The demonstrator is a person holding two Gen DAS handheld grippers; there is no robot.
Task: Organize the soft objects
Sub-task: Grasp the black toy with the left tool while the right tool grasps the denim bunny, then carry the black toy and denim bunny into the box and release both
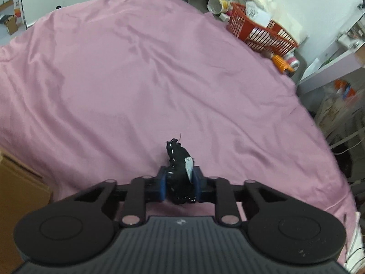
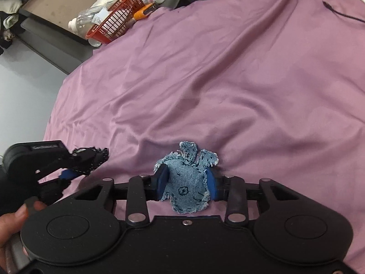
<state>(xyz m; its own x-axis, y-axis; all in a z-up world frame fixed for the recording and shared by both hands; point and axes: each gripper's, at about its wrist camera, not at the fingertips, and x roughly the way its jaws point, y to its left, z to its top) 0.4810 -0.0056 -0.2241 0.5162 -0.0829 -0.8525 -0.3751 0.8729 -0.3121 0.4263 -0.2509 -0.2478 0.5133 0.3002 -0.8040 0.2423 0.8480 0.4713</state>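
Pink sheet (image 1: pixel 136 80) covers the bed; left fingers (image 1: pixel 162 186) pinch black toy (image 1: pixel 179 159), right fingers (image 2: pixel 162 182) denim toy (image 2: pixel 187 182).

A wrinkled pink sheet (image 1: pixel 136 80) is spread across most of both views. An orange-red slatted basket (image 1: pixel 262 32), filled with papers, is seen at the upper right of the left wrist view. A clear plastic bottle (image 2: pixel 83 20) is laid beside it at the upper left of the right wrist view. A cardboard box (image 1: pixel 20 196) is seen at lower left.
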